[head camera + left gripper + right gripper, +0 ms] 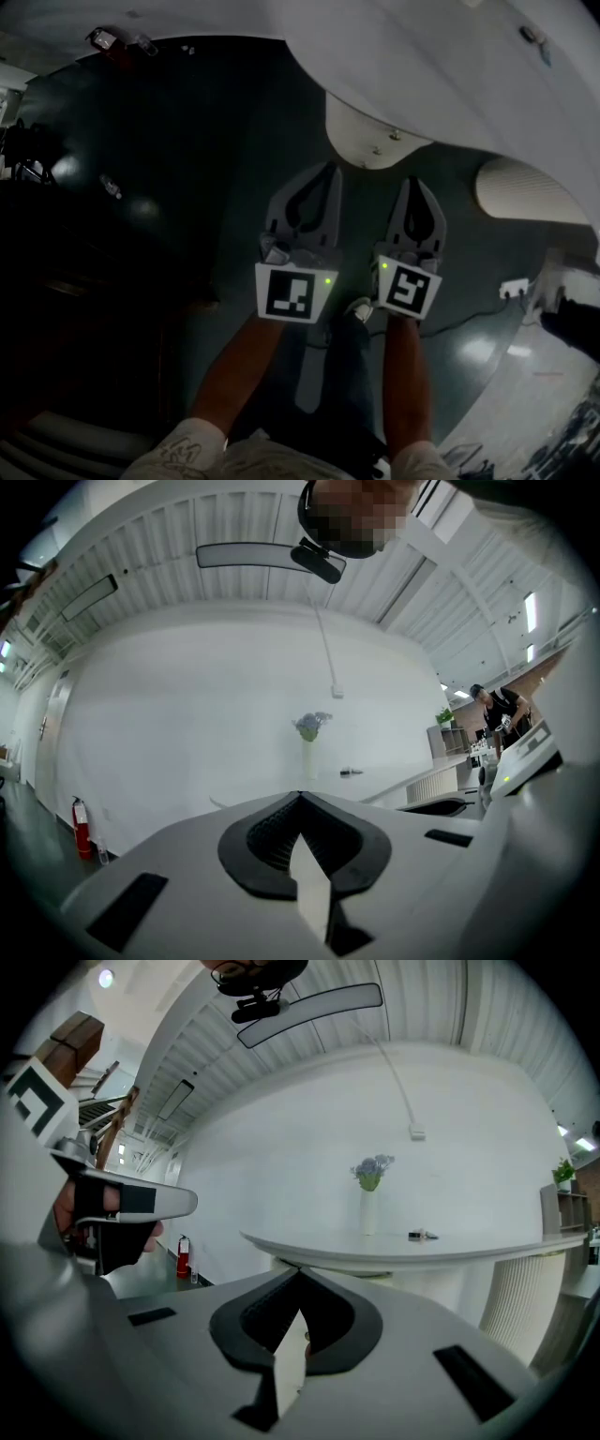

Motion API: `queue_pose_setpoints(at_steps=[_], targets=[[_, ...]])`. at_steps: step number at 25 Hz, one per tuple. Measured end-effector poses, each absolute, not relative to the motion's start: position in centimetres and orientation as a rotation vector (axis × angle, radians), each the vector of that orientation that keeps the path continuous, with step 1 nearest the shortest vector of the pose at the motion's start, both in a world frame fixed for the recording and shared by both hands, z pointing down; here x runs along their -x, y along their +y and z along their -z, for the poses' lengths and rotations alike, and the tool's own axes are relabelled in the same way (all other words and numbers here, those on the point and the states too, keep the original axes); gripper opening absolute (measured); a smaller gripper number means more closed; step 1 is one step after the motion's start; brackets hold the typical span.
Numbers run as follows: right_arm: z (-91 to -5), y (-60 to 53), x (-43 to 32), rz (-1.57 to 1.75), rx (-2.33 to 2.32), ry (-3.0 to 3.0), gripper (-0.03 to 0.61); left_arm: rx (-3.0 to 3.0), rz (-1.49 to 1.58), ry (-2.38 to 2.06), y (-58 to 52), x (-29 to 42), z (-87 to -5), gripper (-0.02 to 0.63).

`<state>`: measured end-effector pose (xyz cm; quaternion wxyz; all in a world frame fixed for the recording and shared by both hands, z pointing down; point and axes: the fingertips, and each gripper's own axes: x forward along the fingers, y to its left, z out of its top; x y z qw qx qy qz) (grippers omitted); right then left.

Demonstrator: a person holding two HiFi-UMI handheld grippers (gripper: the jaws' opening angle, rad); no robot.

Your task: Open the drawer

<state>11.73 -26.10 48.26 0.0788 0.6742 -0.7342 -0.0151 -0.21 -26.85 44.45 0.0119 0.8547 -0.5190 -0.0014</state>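
Note:
No drawer shows in any view. In the head view both grippers are held side by side over a dark floor, pointing toward a white round table (450,75). My left gripper (327,169) has its jaws met at the tips, with nothing between them; the left gripper view (300,795) shows the same. My right gripper (413,184) is likewise shut and empty, as its own view (298,1270) confirms. The left gripper's body (112,1206) appears at the left of the right gripper view.
The table's pedestal (370,141) stands just ahead of the grippers. On the tabletop (394,1246) are a vase of flowers (369,1194) and a small dark item (422,1235). A ribbed white cylinder (525,192) stands right. A fire extinguisher (82,825) is by the wall.

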Motion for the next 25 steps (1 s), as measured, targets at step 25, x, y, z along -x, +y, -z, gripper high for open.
queue_pose_setpoints(at_steps=[25], targets=[[-61.6,-31.7,-13.8,-0.124,-2.015,-2.106,0.07,-2.628,-0.037,-1.601,-27.6,-1.4,-56.0,0.002]])
